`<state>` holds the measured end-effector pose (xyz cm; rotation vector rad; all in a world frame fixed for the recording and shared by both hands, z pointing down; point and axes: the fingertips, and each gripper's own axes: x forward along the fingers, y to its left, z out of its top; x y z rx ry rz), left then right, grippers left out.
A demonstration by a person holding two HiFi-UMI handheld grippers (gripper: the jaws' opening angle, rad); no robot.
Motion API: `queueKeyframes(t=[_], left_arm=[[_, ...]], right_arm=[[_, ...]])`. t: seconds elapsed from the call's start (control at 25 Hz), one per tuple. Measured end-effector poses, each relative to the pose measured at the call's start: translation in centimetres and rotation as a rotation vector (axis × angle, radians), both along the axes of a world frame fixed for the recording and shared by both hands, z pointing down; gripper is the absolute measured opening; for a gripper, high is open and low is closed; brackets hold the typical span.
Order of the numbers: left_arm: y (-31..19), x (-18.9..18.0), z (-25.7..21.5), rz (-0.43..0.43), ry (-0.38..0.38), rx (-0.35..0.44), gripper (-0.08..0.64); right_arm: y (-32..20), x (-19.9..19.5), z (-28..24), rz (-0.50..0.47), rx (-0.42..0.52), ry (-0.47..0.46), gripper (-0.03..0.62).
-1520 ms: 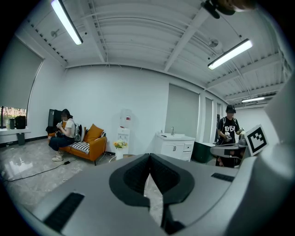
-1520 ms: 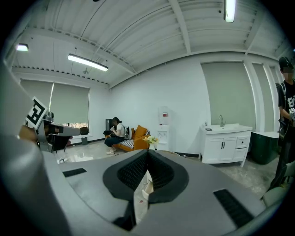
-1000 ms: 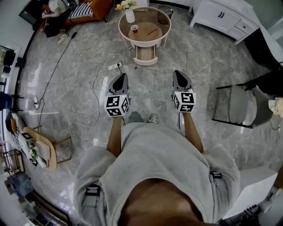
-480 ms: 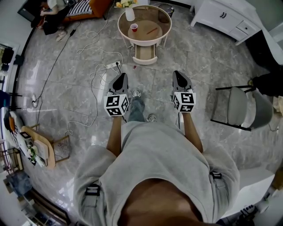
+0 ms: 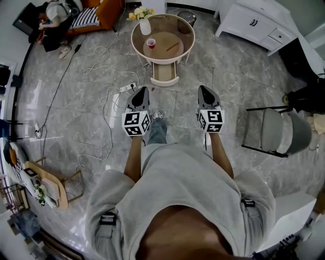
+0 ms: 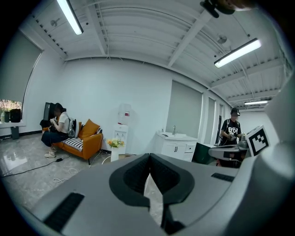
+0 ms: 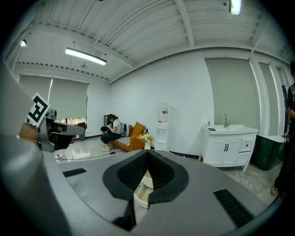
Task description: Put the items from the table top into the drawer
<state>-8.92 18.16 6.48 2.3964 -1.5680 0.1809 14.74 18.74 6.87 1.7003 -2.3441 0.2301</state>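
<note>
Head view: red cup (image 5: pixel 151 42) on round table (image 5: pixel 186 29)

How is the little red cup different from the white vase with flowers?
The small red cup is short; the white vase is taller and holds yellow flowers. The cup stands nearer the middle, the vase by the rim. Both stand upright on the round glass-topped table.

Both tongs, left (image 5: pixel 138 94) and right (image 5: pixel 205 92), closed and empty, held forward.
</note>
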Motion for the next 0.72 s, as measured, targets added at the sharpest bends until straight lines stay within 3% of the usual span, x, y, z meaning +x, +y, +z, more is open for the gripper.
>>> queueKeyframes(t=[0.72], left_arm=[[-21.9, -6.3, -0.3, 0.080, 0.044, -0.029, 0.014]], right_arm=[[-19.5, -6.4, -1.5, 0.069, -0.021, 0.038, 0.023]])
